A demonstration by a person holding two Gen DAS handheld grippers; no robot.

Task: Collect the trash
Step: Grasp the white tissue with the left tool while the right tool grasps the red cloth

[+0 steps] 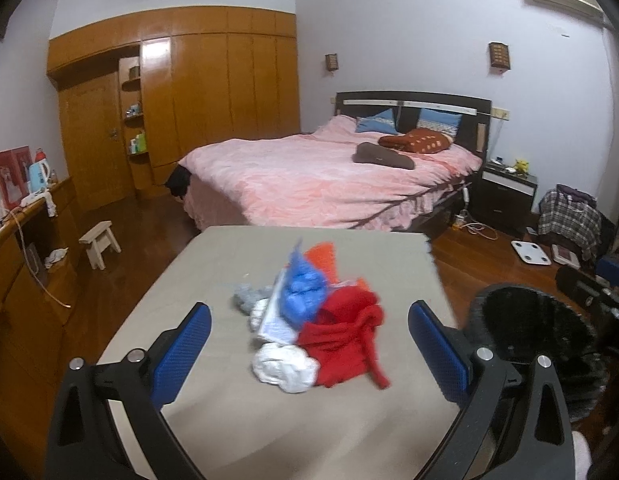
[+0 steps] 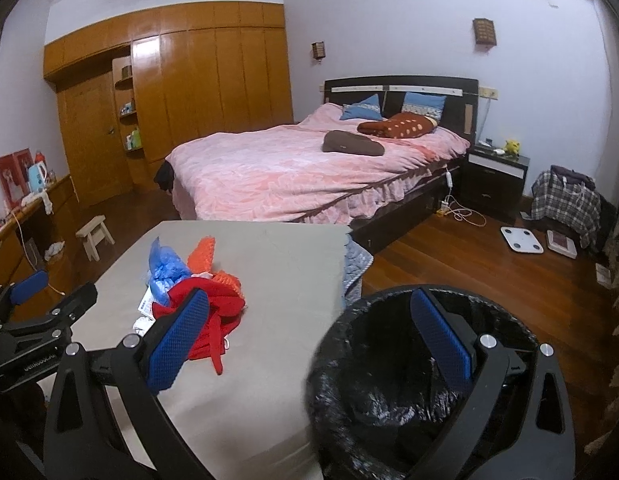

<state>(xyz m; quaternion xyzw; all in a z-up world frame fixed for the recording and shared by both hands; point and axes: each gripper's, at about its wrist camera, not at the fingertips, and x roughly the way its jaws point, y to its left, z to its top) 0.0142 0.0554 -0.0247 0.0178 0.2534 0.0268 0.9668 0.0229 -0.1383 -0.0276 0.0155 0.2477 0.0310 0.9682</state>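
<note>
Black plastic lines the round trash bin (image 2: 393,384), which stands on the floor just beside the near right corner of the beige-covered table (image 2: 277,272); its crinkled liner is all that shows inside. In the left wrist view the same bin (image 1: 525,332) sits past the table's right edge.

The trash is heaped on the table: a red mesh bag (image 1: 341,340) in front, a crumpled white tissue wad (image 1: 283,366) touching its left side, a blue plastic bag (image 1: 303,292) leaning over a white printed wrapper (image 1: 275,322), an orange mesh piece (image 1: 323,258) behind, and a grey crumpled scrap (image 1: 247,298) at the left.

The left gripper (image 1: 309,348) hovers above the near side of the table, its blue-padded fingers spread wide to either side of the heap and touching nothing. The right gripper (image 2: 309,340) is also spread wide and holds nothing: its left finger (image 2: 177,344) lies in front of the red bag, its right finger (image 2: 441,340) over the bin's mouth. The left tool shows at that view's left edge.
</note>
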